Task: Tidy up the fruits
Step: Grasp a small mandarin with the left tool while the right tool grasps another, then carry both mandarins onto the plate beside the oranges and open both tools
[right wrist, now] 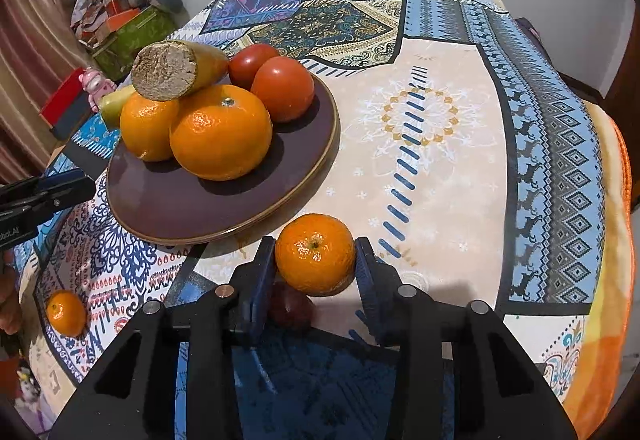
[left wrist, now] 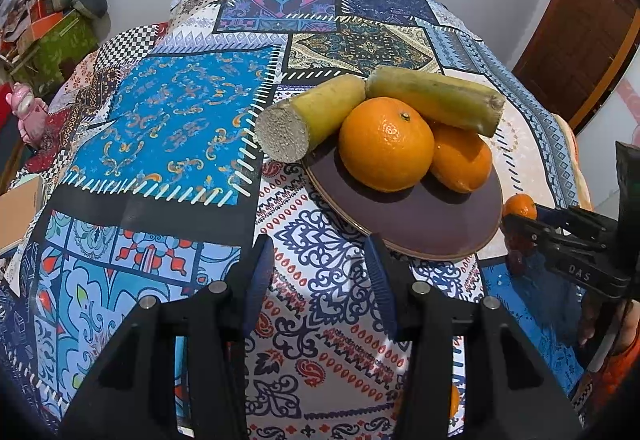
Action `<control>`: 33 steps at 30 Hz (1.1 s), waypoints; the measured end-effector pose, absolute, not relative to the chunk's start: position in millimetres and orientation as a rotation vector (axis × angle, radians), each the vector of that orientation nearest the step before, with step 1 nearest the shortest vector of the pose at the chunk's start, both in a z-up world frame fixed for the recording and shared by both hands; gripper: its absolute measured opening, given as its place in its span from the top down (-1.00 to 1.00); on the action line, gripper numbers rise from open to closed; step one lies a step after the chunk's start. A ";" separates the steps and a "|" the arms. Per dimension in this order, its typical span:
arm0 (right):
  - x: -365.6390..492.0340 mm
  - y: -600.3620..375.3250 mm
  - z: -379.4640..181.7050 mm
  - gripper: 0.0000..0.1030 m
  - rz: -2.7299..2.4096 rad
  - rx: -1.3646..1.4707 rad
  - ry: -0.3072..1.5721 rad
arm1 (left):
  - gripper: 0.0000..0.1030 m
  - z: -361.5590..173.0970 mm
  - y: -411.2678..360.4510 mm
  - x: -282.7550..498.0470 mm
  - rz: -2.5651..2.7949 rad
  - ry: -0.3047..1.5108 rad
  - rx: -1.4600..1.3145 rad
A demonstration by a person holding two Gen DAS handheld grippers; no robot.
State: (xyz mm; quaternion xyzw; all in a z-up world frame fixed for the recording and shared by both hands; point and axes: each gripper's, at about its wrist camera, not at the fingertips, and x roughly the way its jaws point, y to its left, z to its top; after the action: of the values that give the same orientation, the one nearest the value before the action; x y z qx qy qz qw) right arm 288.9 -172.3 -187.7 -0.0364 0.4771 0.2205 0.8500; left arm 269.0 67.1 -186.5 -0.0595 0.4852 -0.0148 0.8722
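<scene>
A dark brown plate (right wrist: 168,215) holds two oranges (right wrist: 221,132), two tomatoes (right wrist: 283,87) and two yellow-green cane pieces (right wrist: 176,68). It also shows in the left wrist view (left wrist: 436,224) with the oranges (left wrist: 386,143) and cane pieces (left wrist: 316,113). My right gripper (right wrist: 315,258) is shut on a small orange (right wrist: 315,254), held just above the cloth beside the plate. A dark red fruit (right wrist: 290,310) lies under it. Another small orange (right wrist: 66,312) lies at the left. My left gripper (left wrist: 320,264) is open and empty, in front of the plate.
A patchwork cloth (right wrist: 440,143) covers the table. Its right edge drops off onto an orange blanket (right wrist: 608,360). Boxes and clutter (right wrist: 124,23) and a pink toy (left wrist: 28,111) stand beyond the table's left side. A wooden door (left wrist: 580,31) is at the back right.
</scene>
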 end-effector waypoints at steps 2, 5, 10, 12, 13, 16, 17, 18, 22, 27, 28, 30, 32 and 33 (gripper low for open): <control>286.0 -172.1 -184.4 0.31 0.462 -0.079 0.994 | 0.08 -185.7 65.4 266.3 -0.035 1.014 -0.121; 277.7 -173.6 -174.1 0.31 0.464 -0.076 0.969 | 0.08 -182.0 62.4 260.3 -0.042 1.012 -0.116; 252.4 -176.6 -153.2 0.31 0.477 -0.077 0.924 | 0.08 -172.3 56.0 241.8 -0.065 1.006 -0.118; 242.1 -175.9 -146.8 0.31 0.483 -0.084 0.910 | 0.08 -168.4 52.3 232.4 -0.071 0.998 -0.116; 236.3 -176.5 -143.8 0.31 0.487 -0.084 0.904 | 0.08 -166.7 49.9 226.7 -0.078 0.997 -0.115; 223.2 -178.0 -137.6 0.31 0.501 -0.074 0.897 | 0.08 -165.6 41.8 213.1 -0.092 1.004 -0.110; 217.6 -178.6 -135.7 0.31 0.505 -0.069 0.894 | 0.08 -166.0 38.8 209.5 -0.097 1.009 -0.108; 213.9 -178.6 -134.5 0.31 0.508 -0.067 0.892 | 0.08 -166.8 34.4 203.9 -0.106 1.015 -0.104; 201.9 -177.9 -132.5 0.31 0.527 -0.059 0.893 | 0.08 -174.7 21.8 190.7 -0.133 1.047 -0.102; 192.4 -178.0 -134.0 0.31 0.537 -0.066 0.900 | 0.09 -189.5 6.9 180.6 -0.149 1.086 -0.076; 192.1 -178.5 -134.6 0.31 0.538 -0.065 0.902 | 0.10 -191.5 5.9 179.6 -0.150 1.088 -0.074; 190.4 -179.7 -135.2 0.31 0.537 -0.058 0.904 | 0.29 -193.7 4.8 178.4 -0.136 1.076 -0.060; 190.2 -179.8 -136.5 0.31 0.539 -0.049 0.908 | 0.32 -193.5 5.8 178.4 -0.138 1.071 -0.062; 191.0 -179.4 -137.4 0.31 0.541 -0.046 0.912 | 0.32 -193.1 6.6 178.4 -0.138 1.069 -0.067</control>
State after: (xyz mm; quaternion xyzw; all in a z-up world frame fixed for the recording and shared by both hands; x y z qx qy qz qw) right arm 191.0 -179.4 -137.4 -0.0218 0.4349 0.2578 0.8625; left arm 178.4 6.6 -193.1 -0.0320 0.5089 -0.0659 0.8577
